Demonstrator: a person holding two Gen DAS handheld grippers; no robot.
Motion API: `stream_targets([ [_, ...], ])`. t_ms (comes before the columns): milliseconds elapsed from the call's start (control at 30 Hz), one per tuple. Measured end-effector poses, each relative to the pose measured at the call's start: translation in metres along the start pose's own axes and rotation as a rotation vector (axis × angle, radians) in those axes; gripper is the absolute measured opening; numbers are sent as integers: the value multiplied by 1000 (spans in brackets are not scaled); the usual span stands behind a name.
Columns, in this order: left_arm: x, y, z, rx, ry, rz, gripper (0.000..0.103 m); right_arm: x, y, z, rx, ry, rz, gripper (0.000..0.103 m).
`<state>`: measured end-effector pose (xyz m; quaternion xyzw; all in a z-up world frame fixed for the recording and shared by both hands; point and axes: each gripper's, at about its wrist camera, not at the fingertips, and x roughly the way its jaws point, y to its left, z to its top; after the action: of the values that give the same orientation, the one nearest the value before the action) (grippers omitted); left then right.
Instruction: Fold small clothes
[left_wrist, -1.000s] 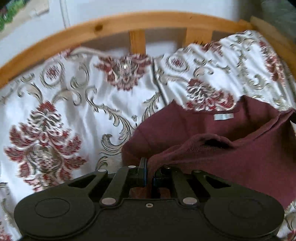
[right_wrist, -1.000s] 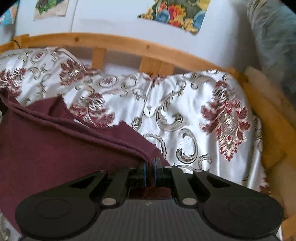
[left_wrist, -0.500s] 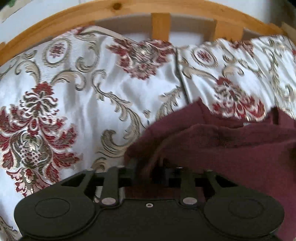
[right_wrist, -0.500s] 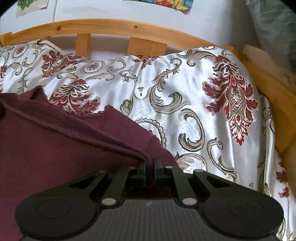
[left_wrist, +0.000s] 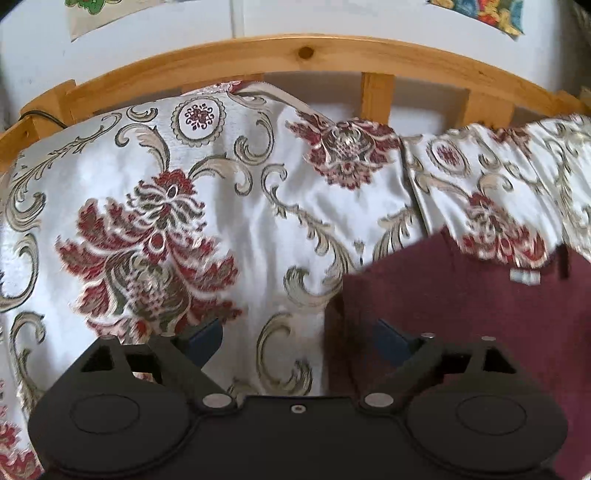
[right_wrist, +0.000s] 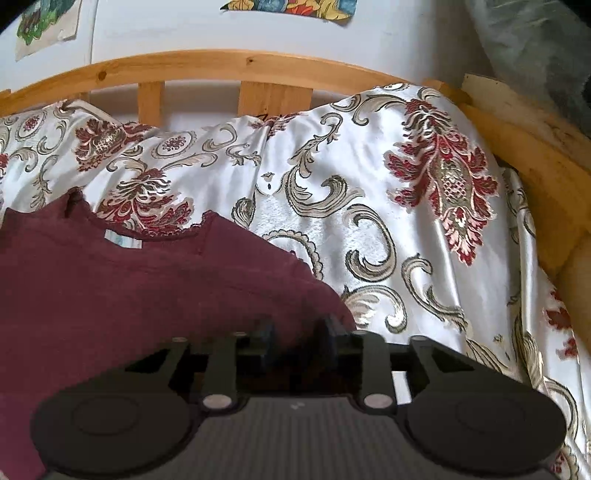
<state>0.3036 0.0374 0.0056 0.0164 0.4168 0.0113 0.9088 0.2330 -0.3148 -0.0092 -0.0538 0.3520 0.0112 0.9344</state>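
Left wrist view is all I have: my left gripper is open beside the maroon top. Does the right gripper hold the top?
Observer: No. The right gripper is open, low over the near right corner of the maroon top. The picture is blurred there.
Operator: Does the top reach the right side of the bed?
Observer: No. Its right edge ends on the patterned bedspread, apart from the wooden bed frame.

Matt maroon knit garment (right_wrist: 147, 288), glossy satin bedspread (left_wrist: 258, 229), varnished wooden headboard (left_wrist: 303, 55)
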Motion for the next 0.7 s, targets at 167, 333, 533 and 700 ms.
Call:
stream_targets([
  [167,-24,1,-27,43,30,-25,99,-21,4,-17,6,-32,30,66],
  [333,-48,7,-65,-2,13,-95,102,-39,9,-35,44,-63,54,85],
  [533,-37,5,-93,-49,56,-104,102,-44,8,-50,154,-86,87,85],
  [700,-26,3,-98,-25,50,-120,102,-29,2,-50,245,-20,64,41],
])
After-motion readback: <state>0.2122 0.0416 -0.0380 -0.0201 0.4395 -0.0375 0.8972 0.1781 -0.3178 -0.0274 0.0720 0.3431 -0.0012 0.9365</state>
